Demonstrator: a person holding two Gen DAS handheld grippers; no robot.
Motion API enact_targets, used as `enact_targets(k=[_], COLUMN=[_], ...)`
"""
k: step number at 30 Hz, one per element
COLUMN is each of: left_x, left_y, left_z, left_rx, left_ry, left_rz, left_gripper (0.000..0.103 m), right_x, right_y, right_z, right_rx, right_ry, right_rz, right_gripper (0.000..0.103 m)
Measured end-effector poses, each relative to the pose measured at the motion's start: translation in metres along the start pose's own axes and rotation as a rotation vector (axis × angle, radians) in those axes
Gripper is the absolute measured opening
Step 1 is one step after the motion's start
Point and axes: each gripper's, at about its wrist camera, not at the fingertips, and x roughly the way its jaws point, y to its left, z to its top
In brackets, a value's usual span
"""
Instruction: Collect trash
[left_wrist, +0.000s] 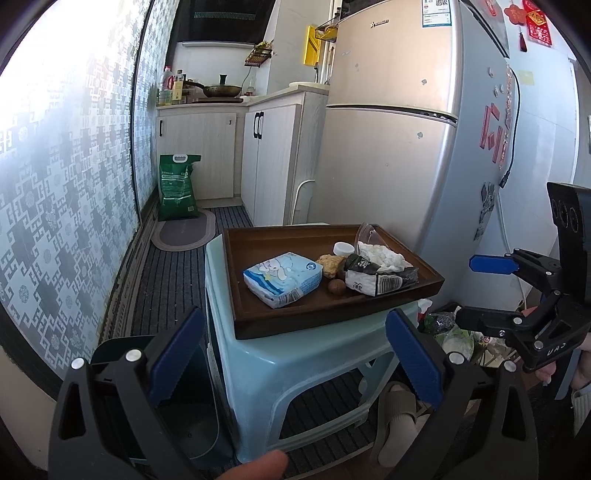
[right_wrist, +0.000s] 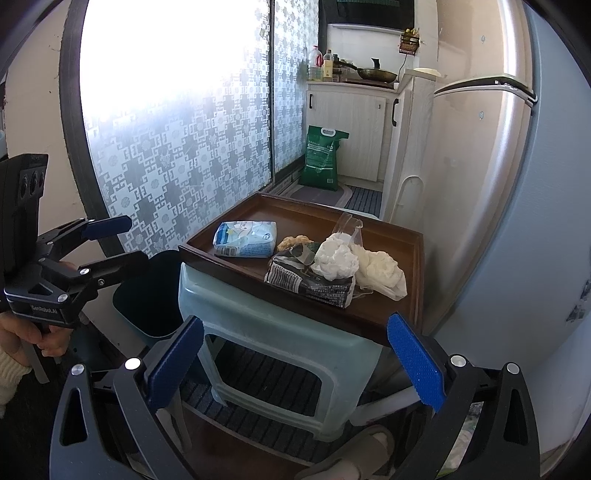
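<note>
- Your trash sits on the tray (left_wrist: 236, 280): wrapper (right_wrist: 310, 284), tissues (right_wrist: 338, 260), tissue pack (left_wrist: 282, 278).
- Only your left view shows the nut (left_wrist: 336, 287) and cap (left_wrist: 342, 248).
- Your right view shows the bin (right_wrist: 155, 295) beside the stool (right_wrist: 280, 332).
- Your left gripper (left_wrist: 295, 354) and right gripper (right_wrist: 295, 362) both gape, empty.

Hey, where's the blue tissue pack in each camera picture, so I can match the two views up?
Left wrist view: the blue tissue pack lies centre frame, on the near left part of the brown tray, left of the crumpled wrappers.
Right wrist view: the same pack sits left of centre, on the tray's far left side.
Shared landmark: the green bag standing on the floor by the cabinets.
</note>
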Motion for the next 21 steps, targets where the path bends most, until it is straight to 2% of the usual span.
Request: enact_targets(k=[4,8,11,13,17,21], left_x=[-0.003,0.007,0.016,0.023,0.038,0.055], left_y=[0.001,-0.005,-0.009,-0.011,-0.013,-0.008], left_z=[0.007,0.013,0.018,0.02,0.029,0.042], left_rx=[0.036,0.105,0.155,0.2,0.296,0.329], left_ry=[0.017,0.096,0.145,0.176,0.221,0.241], left_rz=[0.016,-0.019,-0.043,-0.06,-0.078,-0.111], left_gripper=[0.096,0.074,0.061,0.06,0.06,0.06], right_x=[-0.008,-0.02,-0.022,-0.023,-0.023,-0.02], right_y=[-0.009,-0.016,-0.016,-0.017,-0.019,-0.023], right_z=[0.005,0.009,0.012,0.015,0.021,0.027], right_rx=[0.025,0.042,0.042,0.044,0.051,0.06], right_ry=[-0.013,-0.028,-0.021,-0.014,-0.002,0.016], right_rz=[0.01,0.055,0.071,0.083,0.098,0.111], right_gripper=[0.1,0.097,0.089,0.08,0.073,0.065])
